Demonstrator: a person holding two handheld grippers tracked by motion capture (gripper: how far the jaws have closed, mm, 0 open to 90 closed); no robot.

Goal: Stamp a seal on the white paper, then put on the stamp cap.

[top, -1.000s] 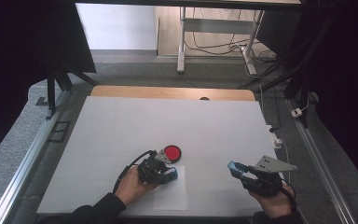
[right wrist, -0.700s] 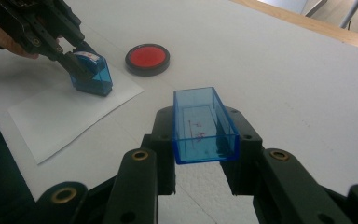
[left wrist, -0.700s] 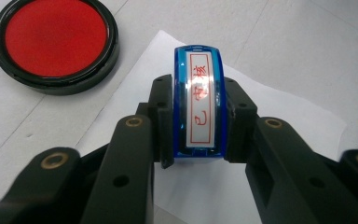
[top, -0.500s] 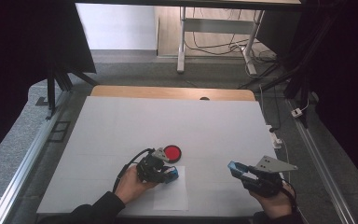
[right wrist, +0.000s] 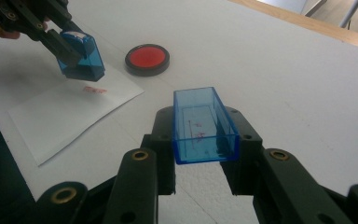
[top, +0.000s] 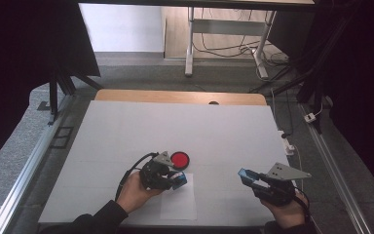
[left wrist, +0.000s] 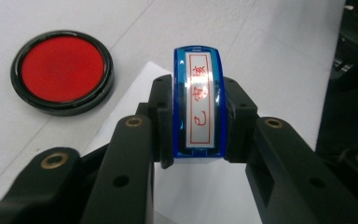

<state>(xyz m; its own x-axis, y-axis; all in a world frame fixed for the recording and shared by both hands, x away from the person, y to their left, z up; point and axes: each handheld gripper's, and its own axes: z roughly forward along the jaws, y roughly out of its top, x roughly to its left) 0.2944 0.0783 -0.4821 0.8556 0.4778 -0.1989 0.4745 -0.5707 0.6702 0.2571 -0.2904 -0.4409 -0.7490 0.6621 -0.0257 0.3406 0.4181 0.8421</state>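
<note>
While the left gripper (right wrist: 51, 35) clamps the blue stamp (right wrist: 81, 58) above a red imprint (right wrist: 94, 89) on the paper sheet (right wrist: 70, 116), the right gripper (right wrist: 205, 163) grips the stamp's cap (right wrist: 204, 123); recapping likely remains.

Blue stamp (left wrist: 199, 105) and its cap (right wrist: 204, 125) held apart over the table.
I saw the stamp tilted above white paper (right wrist: 70, 114), red ink pad (right wrist: 147, 59) beside it.

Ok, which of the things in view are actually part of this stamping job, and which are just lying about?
In the job:
- blue stamp, clamped in the left gripper
- blue stamp cap, clamped in the right gripper
- red ink pad
- sheet of paper, with a red stamp mark on it

Lying about:
- white plug and cable at the table's right edge
- desk frame beyond the table
</note>
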